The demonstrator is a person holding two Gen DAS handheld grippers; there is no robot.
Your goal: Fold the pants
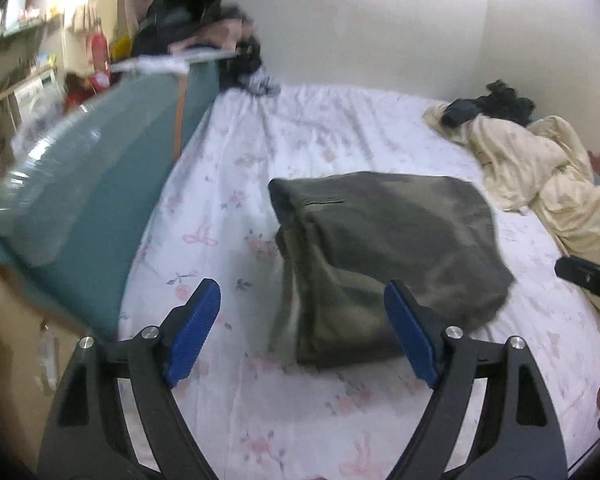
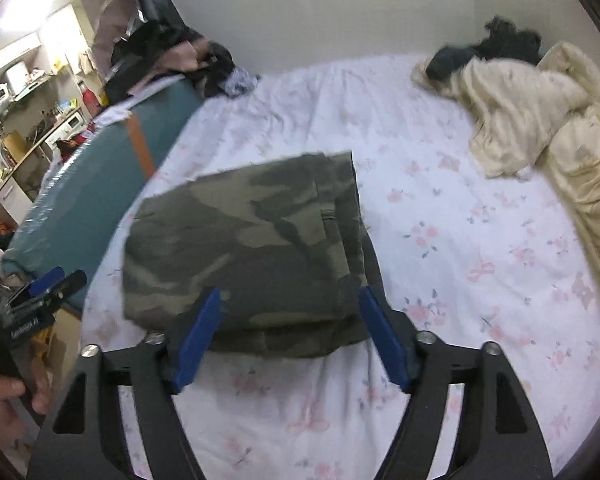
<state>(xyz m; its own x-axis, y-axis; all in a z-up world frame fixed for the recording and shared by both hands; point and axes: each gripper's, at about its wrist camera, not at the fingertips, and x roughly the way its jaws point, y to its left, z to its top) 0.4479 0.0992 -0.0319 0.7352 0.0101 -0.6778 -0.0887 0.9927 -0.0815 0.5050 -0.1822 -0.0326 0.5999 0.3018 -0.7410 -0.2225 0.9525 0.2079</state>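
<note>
The camouflage pants [image 1: 384, 252] lie folded into a compact bundle on the flowered bed sheet [image 1: 260, 152]. My left gripper [image 1: 304, 316] hovers open just in front of the bundle's near left edge, blue pads wide apart and not touching the cloth. In the right wrist view the same pants [image 2: 252, 248] lie ahead of my right gripper [image 2: 292, 320], which is open with its blue pads spread across the bundle's near edge, nothing pinched. The left gripper [image 2: 44, 284] shows at the far left of that view, held by a hand [image 2: 8, 396].
A teal mattress edge [image 1: 100, 208] wrapped in plastic runs along the bed's left side. A crumpled cream blanket [image 2: 540, 128] and dark clothes [image 2: 496, 44] lie at the back right. More clothes [image 1: 204, 32] pile at the back left. White wall behind.
</note>
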